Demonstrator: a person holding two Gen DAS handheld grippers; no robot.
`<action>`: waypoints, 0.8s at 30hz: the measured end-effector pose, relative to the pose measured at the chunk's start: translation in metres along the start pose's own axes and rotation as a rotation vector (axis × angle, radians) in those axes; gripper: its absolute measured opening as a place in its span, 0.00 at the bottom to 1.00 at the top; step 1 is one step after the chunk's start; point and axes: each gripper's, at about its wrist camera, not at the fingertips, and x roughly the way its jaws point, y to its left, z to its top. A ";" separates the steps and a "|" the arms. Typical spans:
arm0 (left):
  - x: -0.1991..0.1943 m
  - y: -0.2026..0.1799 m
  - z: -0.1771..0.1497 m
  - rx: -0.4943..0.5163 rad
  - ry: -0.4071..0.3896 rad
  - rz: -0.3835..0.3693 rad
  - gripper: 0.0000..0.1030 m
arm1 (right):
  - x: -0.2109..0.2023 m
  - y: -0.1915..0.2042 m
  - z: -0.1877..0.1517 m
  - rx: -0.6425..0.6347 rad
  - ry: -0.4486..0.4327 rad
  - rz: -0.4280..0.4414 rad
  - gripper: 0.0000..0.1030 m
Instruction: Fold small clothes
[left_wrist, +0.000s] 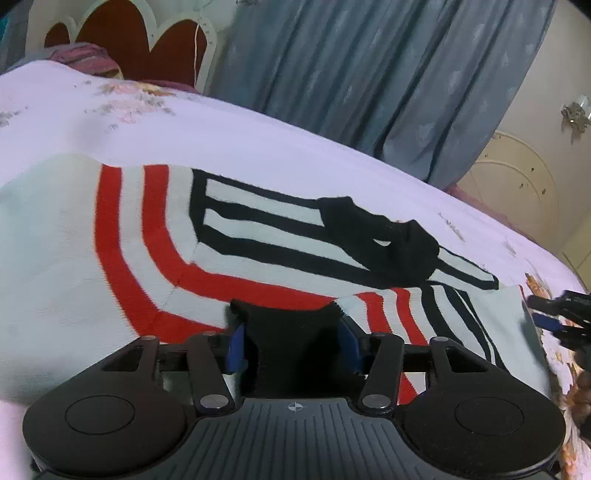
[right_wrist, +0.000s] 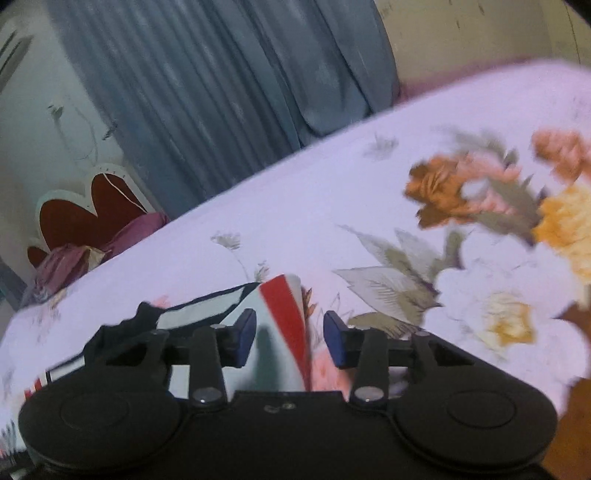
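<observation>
A small white sweater (left_wrist: 74, 229) with red and black stripes lies spread on the bed. Its black-striped sleeve (left_wrist: 280, 225) with a black cuff lies across the middle. My left gripper (left_wrist: 291, 339) sits over the sweater's near edge, and a black band of the sweater (left_wrist: 291, 332) fills the space between its blue pads (left_wrist: 234, 349). My right gripper (right_wrist: 290, 338) is open over the sweater's corner (right_wrist: 284, 306), which lies between the pads without being pinched. The right gripper also shows at the right edge of the left wrist view (left_wrist: 557, 317).
The bed carries a pale lilac sheet (right_wrist: 295, 206) with large flower prints. A blue-grey curtain (left_wrist: 369, 74) hangs behind it. A red heart-shaped headboard (left_wrist: 122, 33) and a purple pillow (right_wrist: 66, 258) stand at the far end.
</observation>
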 end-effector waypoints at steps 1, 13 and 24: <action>0.002 0.000 0.001 -0.002 0.003 -0.004 0.46 | 0.008 -0.003 0.001 0.012 0.018 0.004 0.30; 0.007 -0.005 -0.009 0.091 -0.045 0.019 0.03 | 0.021 -0.015 -0.008 -0.038 0.012 -0.019 0.07; -0.025 -0.051 0.013 0.219 -0.170 0.064 0.52 | 0.002 0.018 0.003 -0.233 -0.004 0.018 0.19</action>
